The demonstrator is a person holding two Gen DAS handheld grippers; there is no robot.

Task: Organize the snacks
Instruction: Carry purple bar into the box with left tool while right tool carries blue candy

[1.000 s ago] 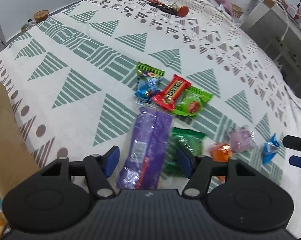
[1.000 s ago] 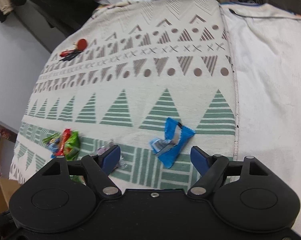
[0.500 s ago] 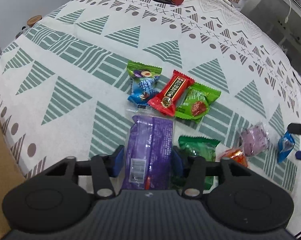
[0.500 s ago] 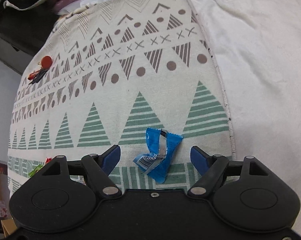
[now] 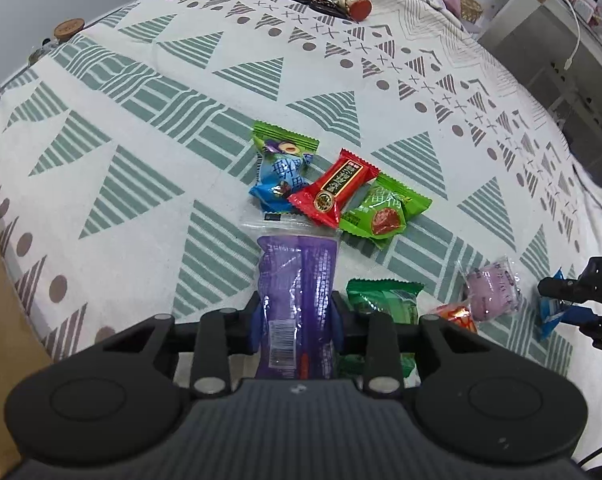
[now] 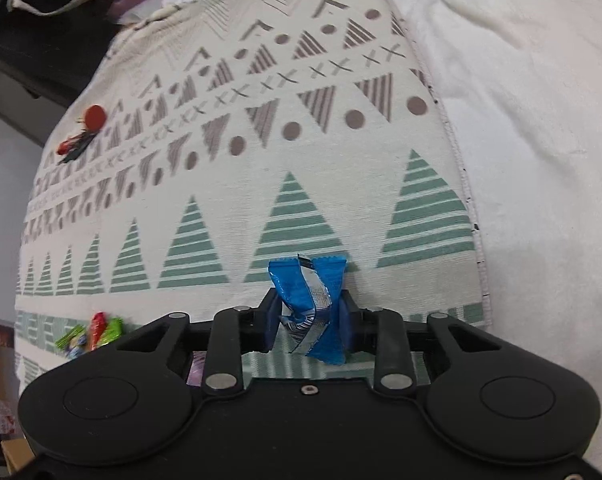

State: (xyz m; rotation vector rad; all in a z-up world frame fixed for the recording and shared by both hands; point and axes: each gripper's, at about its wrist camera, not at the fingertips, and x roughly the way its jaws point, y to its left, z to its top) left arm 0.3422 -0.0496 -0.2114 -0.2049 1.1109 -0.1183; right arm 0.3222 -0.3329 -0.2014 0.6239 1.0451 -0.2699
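Note:
A long purple snack packet (image 5: 297, 272) lies on the patterned cloth (image 5: 141, 128). My left gripper (image 5: 296, 320) is closing on its near end, and both blue pads press its sides. In the right wrist view a crumpled blue wrapper (image 6: 301, 284) stands between the closing jaws of my right gripper (image 6: 309, 320), pinched by both pads. That wrapper (image 5: 551, 316) also shows at the right edge of the left wrist view. Beyond the purple packet sit a blue-green candy (image 5: 279, 172), a red one (image 5: 333, 188) and a light green one (image 5: 383, 212).
A dark green packet (image 5: 385, 300), an orange sweet (image 5: 455, 316) and a pink sweet (image 5: 491, 292) lie right of the left gripper. Keys with a red tag (image 5: 359, 7) rest at the far end. A cardboard box (image 5: 1, 320) stands left. A white blanket (image 6: 521, 120) borders the cloth.
Both grippers went from wide open to closed: the left around the purple packet, the right around the blue wrapper, which now stands upright between the pads. The right view has rolled.

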